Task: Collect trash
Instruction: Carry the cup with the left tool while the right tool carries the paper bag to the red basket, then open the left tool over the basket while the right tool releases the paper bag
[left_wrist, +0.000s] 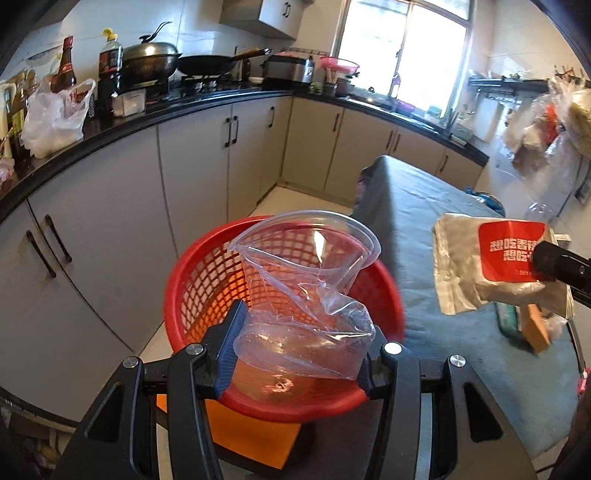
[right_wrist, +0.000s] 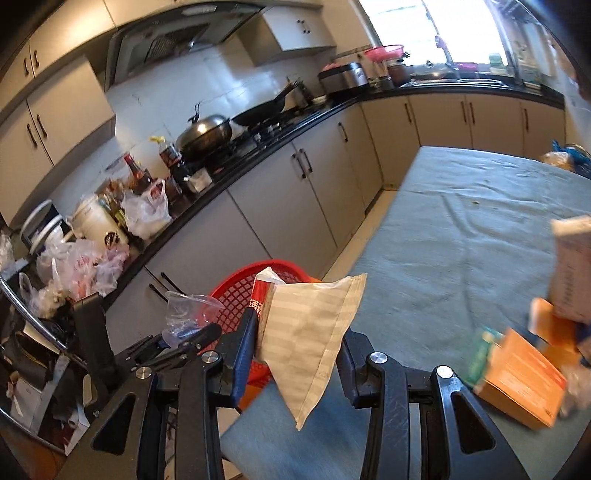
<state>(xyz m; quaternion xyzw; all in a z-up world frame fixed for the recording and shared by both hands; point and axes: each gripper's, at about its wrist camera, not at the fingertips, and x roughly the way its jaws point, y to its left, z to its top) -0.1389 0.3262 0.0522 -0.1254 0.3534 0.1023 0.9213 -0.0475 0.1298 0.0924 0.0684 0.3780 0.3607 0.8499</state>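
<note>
Between my left gripper (left_wrist: 299, 354) jaws, nearest the lens: a crushed clear plastic cup (left_wrist: 306, 291), clamped at its base, hanging right over the red basket (left_wrist: 192, 295) that stands off the table's (right_wrist: 461, 229) near left corner. Drop-off step, I judge. Next: part the jaws and let it fall. My right gripper (right_wrist: 295, 354), closed on a pale food packet (right_wrist: 314, 328), waits to the right, short of the basket.

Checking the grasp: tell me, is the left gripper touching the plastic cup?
Touching. The left wrist view shows the left gripper squeezing the crumpled plastic cup on both sides.
</note>
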